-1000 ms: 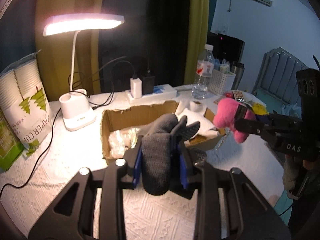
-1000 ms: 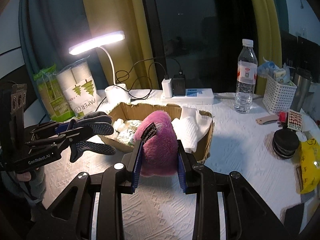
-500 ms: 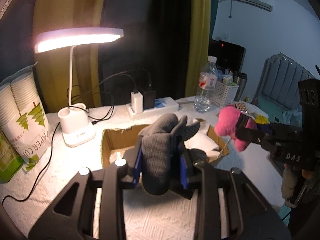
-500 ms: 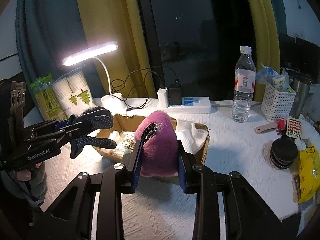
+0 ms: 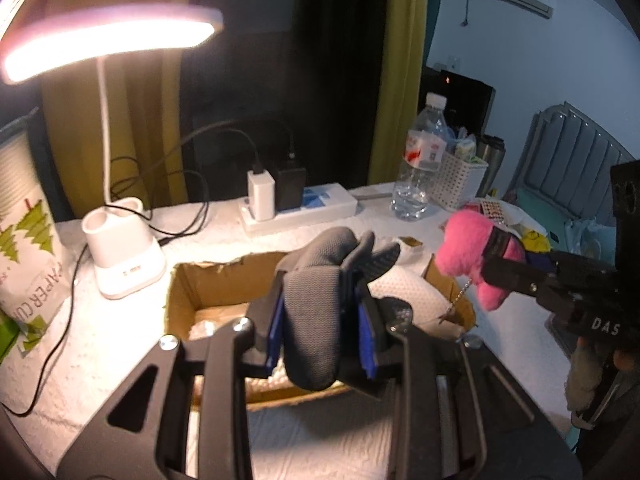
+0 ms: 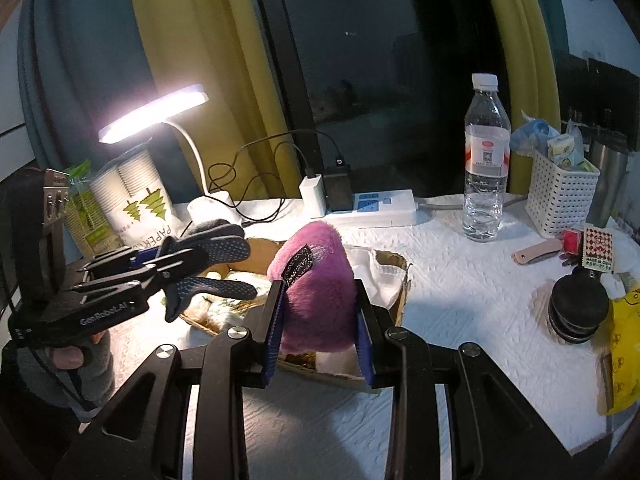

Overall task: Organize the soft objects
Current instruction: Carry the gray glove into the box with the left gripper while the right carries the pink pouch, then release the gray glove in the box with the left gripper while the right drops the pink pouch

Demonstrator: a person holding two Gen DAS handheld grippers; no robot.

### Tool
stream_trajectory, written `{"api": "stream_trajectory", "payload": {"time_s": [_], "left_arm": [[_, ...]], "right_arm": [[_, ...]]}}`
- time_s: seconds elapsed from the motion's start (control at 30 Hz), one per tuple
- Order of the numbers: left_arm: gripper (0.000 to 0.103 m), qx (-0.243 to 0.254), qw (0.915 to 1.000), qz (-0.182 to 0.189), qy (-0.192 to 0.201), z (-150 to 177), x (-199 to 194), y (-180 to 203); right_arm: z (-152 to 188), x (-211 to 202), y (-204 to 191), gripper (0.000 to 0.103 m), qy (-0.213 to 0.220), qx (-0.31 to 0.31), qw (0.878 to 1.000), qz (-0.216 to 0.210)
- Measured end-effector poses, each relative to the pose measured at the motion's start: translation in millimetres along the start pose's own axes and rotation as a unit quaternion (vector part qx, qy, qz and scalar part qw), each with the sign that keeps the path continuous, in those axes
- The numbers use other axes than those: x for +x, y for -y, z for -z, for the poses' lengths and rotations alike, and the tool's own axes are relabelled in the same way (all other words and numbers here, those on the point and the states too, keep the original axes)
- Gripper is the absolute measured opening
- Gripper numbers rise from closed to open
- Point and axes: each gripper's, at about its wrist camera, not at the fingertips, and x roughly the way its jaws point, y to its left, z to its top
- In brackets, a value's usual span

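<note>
A white-covered bench (image 6: pixel 460 280) stands before dark windows and yellow curtains, lit by a desk lamp (image 6: pixel 154 114) at the left. Above the open cardboard box (image 5: pixel 208 284), the left gripper (image 5: pixel 322 332) has its fingers clamped on a dark grey glove (image 5: pixel 316 320). To its right, the right gripper (image 6: pixel 318 330) squeezes a pink plush toy (image 6: pixel 318 292) over the box's near edge.

Between the blue pads of the left gripper (image 5: pixel 322 334) sits a dark grey glove (image 5: pixel 316 320) with a dotted palm. Between the right gripper's (image 6: pixel 318 332) blue pads is a pink plush toy (image 6: pixel 318 300) bearing a black label. Beyond both lies a brown cardboard box (image 5: pixel 208 284) on a white textured tablecloth (image 6: pixel 460 300). Left of it stands a white lamp (image 5: pixel 120 256); behind hang yellow curtains (image 6: pixel 208 80).
</note>
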Motion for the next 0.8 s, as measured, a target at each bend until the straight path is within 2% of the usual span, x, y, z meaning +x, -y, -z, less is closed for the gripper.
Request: {"api": "stream_trajectory", "payload": {"time_s": [0.2, 0.27, 0.33, 0.4, 0.8], "left_arm": [[0.034, 0.003, 0.9994, 0.009, -0.034, 1.6, 30.5, 4.2], [0.041, 0.006, 0.9992, 0.004, -0.04, 2.2, 35.4, 6.2], [0.064, 0.0, 0.9993, 0.008, -0.038, 2.3, 35.3, 4.8], [0.072, -0.006, 0.9994, 0.012, -0.033, 2.0, 33.1, 2.1], [0.073, -0.019, 0.9997, -0.005, -0.017, 8.4, 7.1, -21.2]], "right_arm": [[0.2, 12.7, 10.7, 0.033, -0.011, 0.008, 1.0, 0.002], [0.2, 17.8, 12.4, 0.033, -0.016, 0.009, 1.0, 0.002], [0.0, 21.6, 12.0, 0.033, -0.019, 0.009, 1.0, 0.001], [-0.5, 25.4, 10.1, 0.033, -0.021, 0.009, 1.0, -0.001], [-4.9, 51.0, -21.6, 0.034, -0.035, -0.008, 0.999, -0.021]]}}
